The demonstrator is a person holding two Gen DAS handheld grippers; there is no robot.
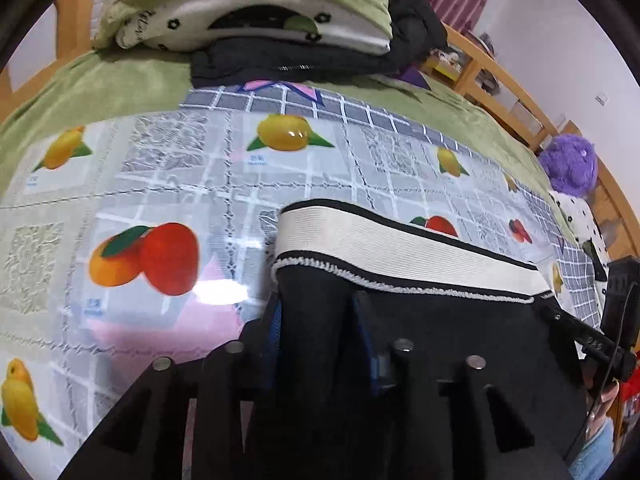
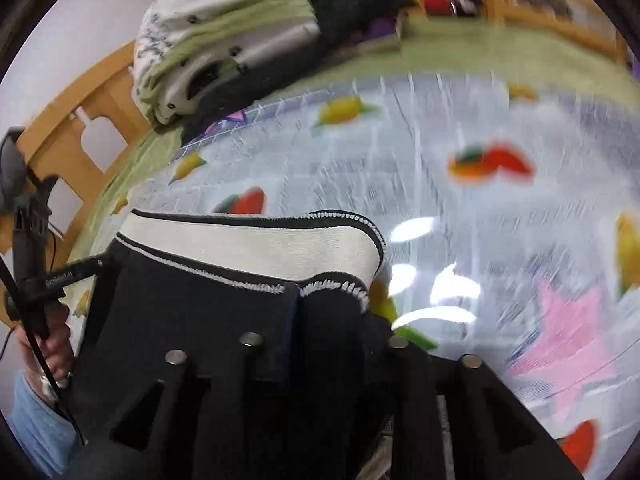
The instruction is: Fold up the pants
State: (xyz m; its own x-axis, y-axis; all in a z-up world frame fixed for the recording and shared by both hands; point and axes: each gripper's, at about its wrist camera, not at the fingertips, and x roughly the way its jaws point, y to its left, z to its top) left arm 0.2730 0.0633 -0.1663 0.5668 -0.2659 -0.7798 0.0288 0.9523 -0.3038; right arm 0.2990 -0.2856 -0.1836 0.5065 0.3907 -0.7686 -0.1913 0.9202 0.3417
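left gripper (image 1: pixel 318 320) & right gripper (image 2: pixel 332 320) each pinching black pants (image 1: pixel 440 332) just below white waistband (image 1: pixel 400 248), over fruit-print sheet (image 1: pixel 160 168).

A bed (image 1: pixel 100 88) under a green blanket carries a glossy fruit-print plastic cloth (image 1: pixel 168 184) spread across its middle. On that cloth lie the black pants (image 1: pixel 440 320) with their white waistband. At the bed's far end sit folded bedding (image 1: pixel 248 4) and dark clothes (image 1: pixel 288 64); a purple plush toy (image 1: pixel 570 164) rests by its side edge.
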